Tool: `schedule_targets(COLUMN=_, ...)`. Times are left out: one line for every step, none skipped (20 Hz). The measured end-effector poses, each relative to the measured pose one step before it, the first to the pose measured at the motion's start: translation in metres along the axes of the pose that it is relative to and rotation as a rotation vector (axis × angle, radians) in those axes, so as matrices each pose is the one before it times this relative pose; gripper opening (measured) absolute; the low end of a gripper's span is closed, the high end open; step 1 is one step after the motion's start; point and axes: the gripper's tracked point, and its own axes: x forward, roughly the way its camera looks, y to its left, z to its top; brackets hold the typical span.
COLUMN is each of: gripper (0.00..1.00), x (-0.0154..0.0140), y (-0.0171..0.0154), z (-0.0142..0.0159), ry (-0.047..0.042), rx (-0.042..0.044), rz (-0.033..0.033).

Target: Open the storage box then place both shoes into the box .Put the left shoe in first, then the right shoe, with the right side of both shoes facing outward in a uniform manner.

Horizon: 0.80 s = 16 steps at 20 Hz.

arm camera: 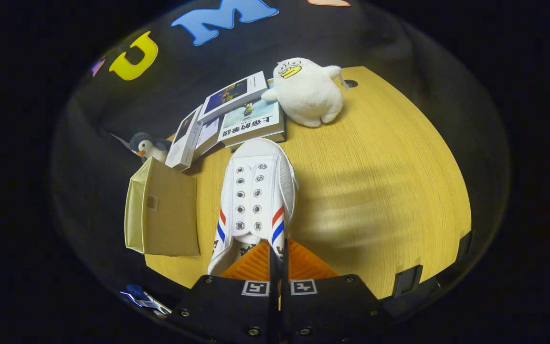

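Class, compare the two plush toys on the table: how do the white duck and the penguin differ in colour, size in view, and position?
The white duck plush is all white with a yellow bill; the penguin plush is dark grey with a white front. The duck looks much bigger and sits in plain sight beside the books; the penguin is half hidden behind the storage box. Both are soft toys beyond the white shoe pinched by the gripper.

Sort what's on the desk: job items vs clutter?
Job:
- shoe, white, held at its heel by the gripper, jaws closed on it
- box, beige, left of the shoe

Clutter:
- books, beyond the shoe's toe
- duck plush, beside the books
- penguin plush, behind the box
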Motion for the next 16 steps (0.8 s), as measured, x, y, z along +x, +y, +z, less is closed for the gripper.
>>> schedule_targets(gripper=0.02, x=-0.00353, y=0.00462, z=0.00161, ry=-0.00939, rx=-0.00239, rz=0.00111)
schedule_targets(gripper=0.02, x=-0.00476, y=0.00417, z=0.00208, ry=-0.00930, rx=-0.00387, rz=0.00199)
schedule_targets(gripper=0.02, x=-0.00461, y=0.00409, z=0.00148, ry=-0.00795, rx=-0.00427, rz=0.00210)
schedule_targets(gripper=0.02, x=-0.00420, y=0.00466, z=0.00210, ry=-0.00629, rx=-0.00376, rz=0.00362)
schedule_targets(gripper=0.02, x=-0.00436, y=0.00435, z=0.00203, ry=-0.00652, rx=-0.00091, rz=0.00523)
schedule_targets(gripper=0.02, x=-0.00217, y=0.00533, z=0.00224, ry=-0.00555, rx=-0.00135, rz=0.00758)
schedule_targets(gripper=0.02, x=-0.00511, y=0.00661, z=0.00280, ry=-0.00998, rx=0.00050, rz=0.00821)
schedule_targets(gripper=0.02, x=-0.00400, y=0.00591, z=0.00238, ry=-0.00466, rx=-0.00191, rz=0.00720)
schedule_targets(gripper=0.02, x=-0.00281, y=0.00627, z=0.00235, ry=-0.00655, rx=-0.00461, rz=0.00700)
schedule_targets(gripper=0.02, x=-0.00992, y=0.00573, z=0.00072, ry=-0.00894, rx=-0.01104, rz=0.00258)
schedule_targets(gripper=0.02, x=-0.00067, y=0.00490, z=0.00095, ry=-0.00112, rx=-0.01760, rz=-0.00278)
schedule_targets(gripper=0.02, x=0.00047, y=0.00580, z=0.00354, ry=-0.00549, rx=-0.01610, rz=-0.00367)
schedule_targets(gripper=0.02, x=-0.00117, y=0.00650, z=0.00125, ry=-0.00145, rx=-0.01776, rz=-0.00481)
schedule_targets(gripper=0.02, x=-0.00137, y=0.00743, z=0.00131, ry=-0.00006, rx=-0.01327, rz=0.00105)
schedule_targets(gripper=0.02, x=0.00070, y=0.00820, z=0.00190, ry=-0.00137, rx=-0.00813, rz=0.00592)
schedule_targets(gripper=0.02, x=0.00048, y=0.00856, z=0.00163, ry=0.00023, rx=-0.00740, rz=0.00944)
